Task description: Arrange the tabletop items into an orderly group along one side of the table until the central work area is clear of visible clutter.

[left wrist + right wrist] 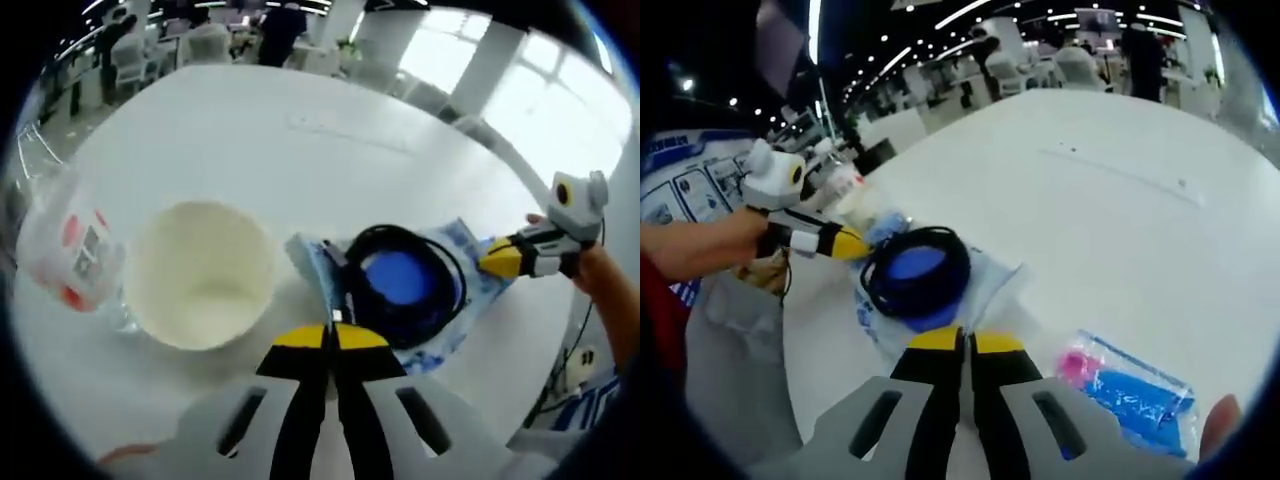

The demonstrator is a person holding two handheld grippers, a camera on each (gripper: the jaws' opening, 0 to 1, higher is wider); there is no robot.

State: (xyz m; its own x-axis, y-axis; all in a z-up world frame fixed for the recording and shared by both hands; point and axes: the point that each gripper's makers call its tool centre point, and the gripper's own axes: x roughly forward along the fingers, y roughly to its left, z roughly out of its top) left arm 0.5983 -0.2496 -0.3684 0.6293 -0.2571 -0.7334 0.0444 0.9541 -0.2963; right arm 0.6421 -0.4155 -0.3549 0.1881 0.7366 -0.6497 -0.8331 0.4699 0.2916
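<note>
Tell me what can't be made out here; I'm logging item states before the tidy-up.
- Bag, left gripper view: contents under the cable coil hidden.
- Wrapped bottle, left gripper view: label blurred.
- Blue packet, right gripper view: print too blurred.
- Right tongs: tips look closed; whether they pinch the bag is unclear.

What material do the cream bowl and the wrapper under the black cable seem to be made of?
The round cream bowl looks like matte paper or foam, judging by its dull walls without glare. The blue-and-white wrapper under the coiled black cable seems to be thin plastic film: it is wrinkled and partly translucent.
</note>
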